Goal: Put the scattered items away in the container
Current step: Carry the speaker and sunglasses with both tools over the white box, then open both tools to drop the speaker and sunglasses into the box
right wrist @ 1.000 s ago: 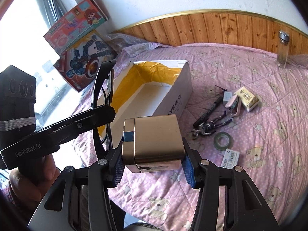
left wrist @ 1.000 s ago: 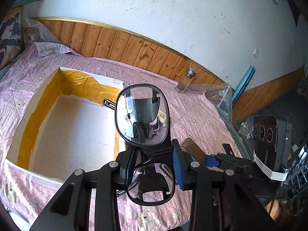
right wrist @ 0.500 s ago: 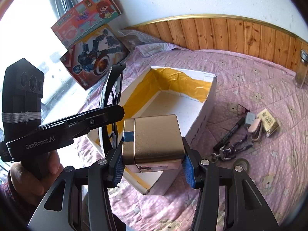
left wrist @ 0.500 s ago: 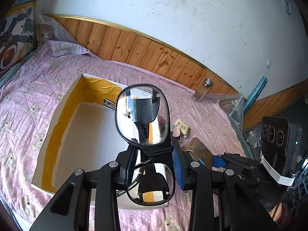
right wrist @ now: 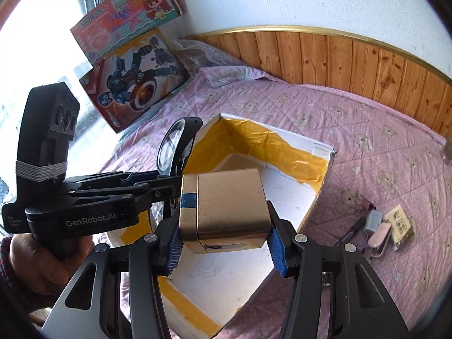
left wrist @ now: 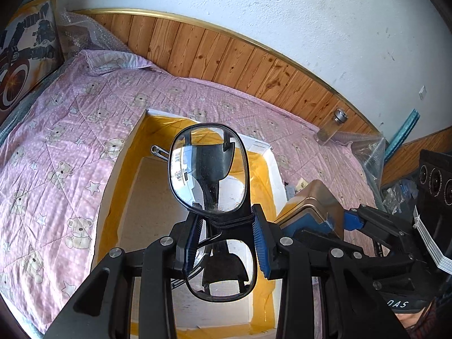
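Both grippers poised over the container, each loaded. The left gripper [left wrist: 226, 243] clamps a pair of black-framed glasses [left wrist: 209, 169] at the bridge, one lens standing beyond the fingertips and the other lying back between the arms. The right gripper [right wrist: 223, 243] is clenched on a gold tin box [right wrist: 226, 209], blue pads [right wrist: 275, 250] pressing its two sides. Over the last second the white cardboard box [right wrist: 322, 186], lined with yellow tape, has passed from ahead of the fingers to directly beneath them; its floor now fills the space under both loads. Both items can thus be judged ready for lowering and release. Beyond and to the right of the right fingertips, a small carton [right wrist: 401, 226], a pink case [right wrist: 380, 237] and a dark pen [right wrist: 353, 230] lie on the pink quilt [right wrist: 367, 118], outside the box.
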